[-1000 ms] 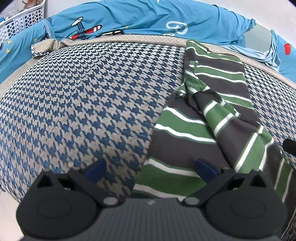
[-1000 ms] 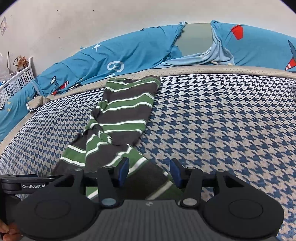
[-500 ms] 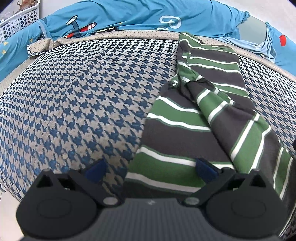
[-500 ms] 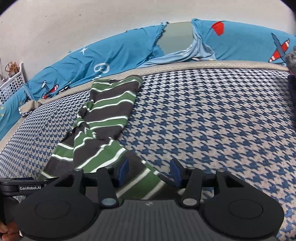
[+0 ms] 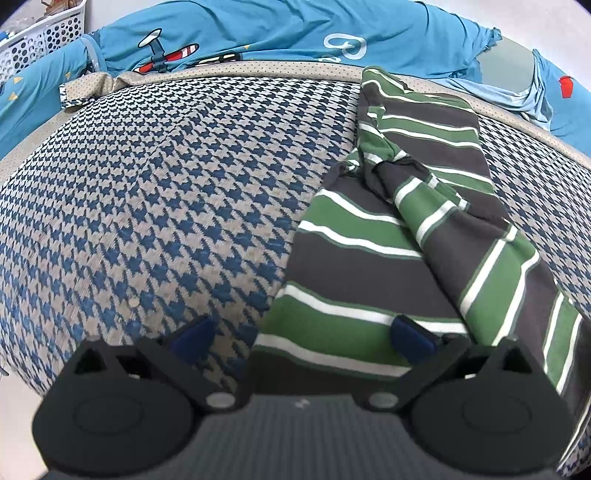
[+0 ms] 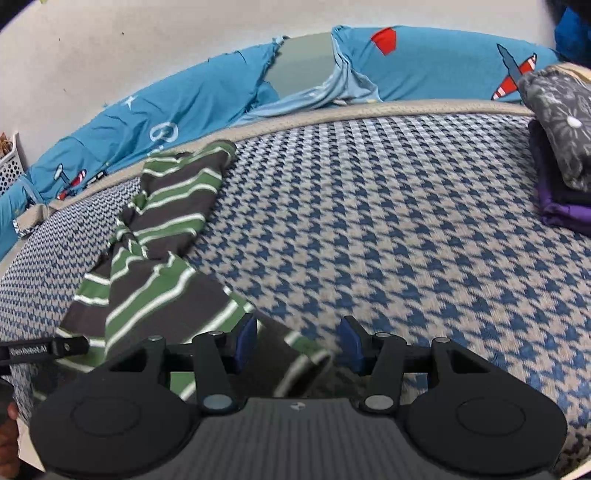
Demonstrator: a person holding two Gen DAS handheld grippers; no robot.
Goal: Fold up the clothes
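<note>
A green, grey and white striped garment lies crumpled lengthwise on the houndstooth bed cover. It also shows in the right wrist view. My left gripper is open, its blue pads straddling the garment's near left hem. My right gripper is open at the garment's near right corner, which lies between its blue pads. Neither gripper holds cloth.
Blue airplane-print bedding runs along the far edge by the wall. A white perforated basket stands at far left. A stack of folded dark and purple clothes sits at the right of the bed.
Both grippers have moved toward the garment's near end. The right view has swung right, bringing the folded stack into sight, and the right jaws have opened wider.
</note>
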